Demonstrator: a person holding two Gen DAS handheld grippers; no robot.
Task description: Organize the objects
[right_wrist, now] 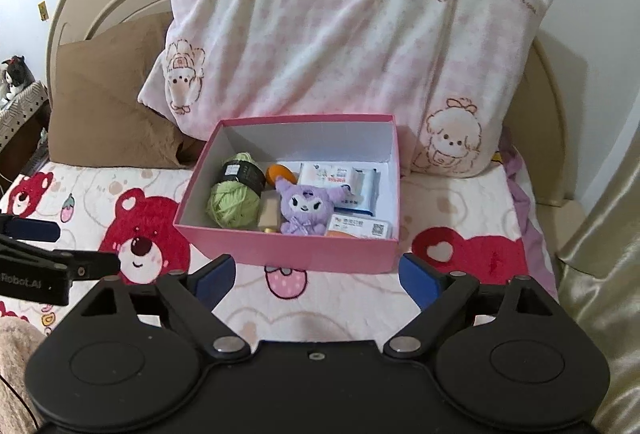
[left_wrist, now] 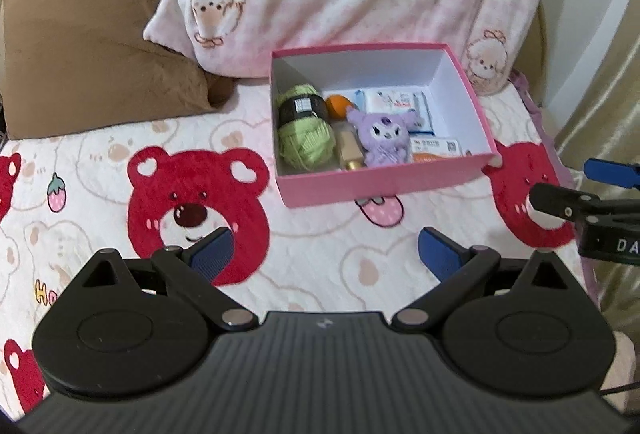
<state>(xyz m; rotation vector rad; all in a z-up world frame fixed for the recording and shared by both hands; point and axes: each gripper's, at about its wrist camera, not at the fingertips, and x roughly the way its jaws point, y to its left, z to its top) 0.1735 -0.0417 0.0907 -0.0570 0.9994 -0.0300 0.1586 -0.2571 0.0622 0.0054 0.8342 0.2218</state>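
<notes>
- Bed [right_wrist: 460, 193]: covered with a white sheet printed with red bears and strawberries.
- Pink box [right_wrist: 304, 250]: open, rests flat on the sheet, mid-bed.
- Pink patterned pillow [right_wrist: 352, 45]: leans at the headboard, just behind the box.
- Brown pillow [right_wrist: 108, 101]: lies left of the pink one, partly beneath it.

Open pink box [right_wrist: 296, 254] (filled) on bedspread [right_wrist: 360, 306]

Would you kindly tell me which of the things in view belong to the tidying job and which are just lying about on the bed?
Part of the job:
- pink box
- green yarn
- purple plush
- tissue pack
- both open, empty grippers: left gripper, right gripper

Just lying about:
- pink pillow
- brown pillow
- bear-print bedspread
</notes>
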